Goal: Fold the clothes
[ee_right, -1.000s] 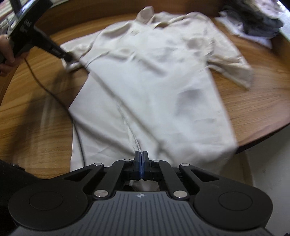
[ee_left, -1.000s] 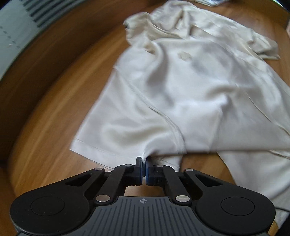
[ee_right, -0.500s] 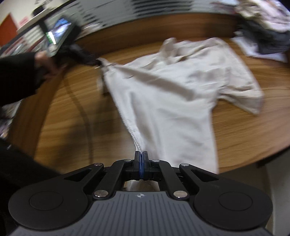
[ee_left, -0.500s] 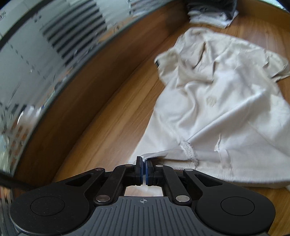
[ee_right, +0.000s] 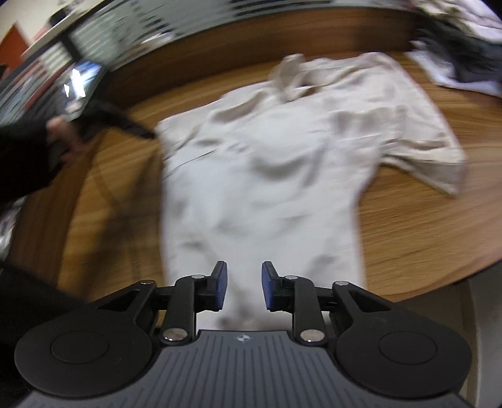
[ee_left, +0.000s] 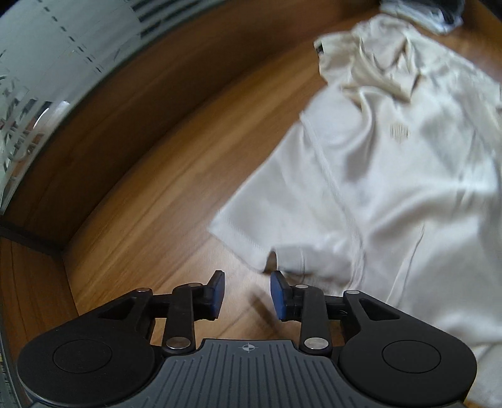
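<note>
A cream short-sleeved shirt point(ee_left: 392, 175) lies spread on the wooden table point(ee_left: 150, 219), collar toward the far side. In the left wrist view my left gripper point(ee_left: 248, 290) is open just short of the shirt's near sleeve edge, nothing between its blue pads. The right wrist view shows the same shirt point(ee_right: 266, 175) lengthwise, its hem near me. My right gripper point(ee_right: 241, 284) is open over the hem with cloth beneath the gap, not held. The other gripper point(ee_right: 125, 122) and the hand point(ee_right: 62, 138) holding it appear at the shirt's left side.
A pile of dark and white clothes point(ee_right: 461, 59) sits at the far right of the table point(ee_right: 423, 238); it also shows as clothes point(ee_left: 433, 12) beyond the collar. A raised wooden rim point(ee_left: 131, 103) runs along the table's far side. The table edge drops off at right.
Both grippers were shut on the shirt's edges while lifting and shifting it; now both have opened and let go, and the shirt lies flat on the table.
</note>
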A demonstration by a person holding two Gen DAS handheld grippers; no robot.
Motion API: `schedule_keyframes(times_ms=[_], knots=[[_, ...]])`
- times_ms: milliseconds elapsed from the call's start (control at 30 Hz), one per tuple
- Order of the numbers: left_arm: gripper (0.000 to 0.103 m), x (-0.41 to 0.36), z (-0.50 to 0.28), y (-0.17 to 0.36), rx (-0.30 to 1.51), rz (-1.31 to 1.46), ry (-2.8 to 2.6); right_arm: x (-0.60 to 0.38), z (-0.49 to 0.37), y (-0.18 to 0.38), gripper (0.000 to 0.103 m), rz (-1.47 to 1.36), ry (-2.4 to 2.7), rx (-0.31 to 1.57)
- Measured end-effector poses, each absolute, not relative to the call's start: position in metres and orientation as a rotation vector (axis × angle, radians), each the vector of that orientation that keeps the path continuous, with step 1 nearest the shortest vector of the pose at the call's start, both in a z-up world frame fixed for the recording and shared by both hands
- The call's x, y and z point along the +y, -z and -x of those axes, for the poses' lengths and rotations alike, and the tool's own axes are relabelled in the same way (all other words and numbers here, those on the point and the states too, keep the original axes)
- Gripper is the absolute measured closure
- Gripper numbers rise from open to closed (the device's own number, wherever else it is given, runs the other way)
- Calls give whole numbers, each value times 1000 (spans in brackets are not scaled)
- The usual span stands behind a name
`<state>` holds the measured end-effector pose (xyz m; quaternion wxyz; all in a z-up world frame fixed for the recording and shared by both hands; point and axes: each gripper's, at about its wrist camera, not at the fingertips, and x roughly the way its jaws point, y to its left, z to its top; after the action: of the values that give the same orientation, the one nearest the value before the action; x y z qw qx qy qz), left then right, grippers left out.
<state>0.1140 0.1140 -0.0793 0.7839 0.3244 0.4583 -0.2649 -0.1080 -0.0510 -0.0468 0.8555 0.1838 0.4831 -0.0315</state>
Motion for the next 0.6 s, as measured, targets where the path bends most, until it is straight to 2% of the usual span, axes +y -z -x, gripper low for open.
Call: schedule_keyframes(times_ms=[367, 600], knots=[[64, 97, -76, 48, 1018, -528, 518, -209, 88, 72, 66, -530, 262, 986], [62, 99, -9, 54, 1107, -398, 417, -247, 43, 103, 64, -565, 217, 1029]])
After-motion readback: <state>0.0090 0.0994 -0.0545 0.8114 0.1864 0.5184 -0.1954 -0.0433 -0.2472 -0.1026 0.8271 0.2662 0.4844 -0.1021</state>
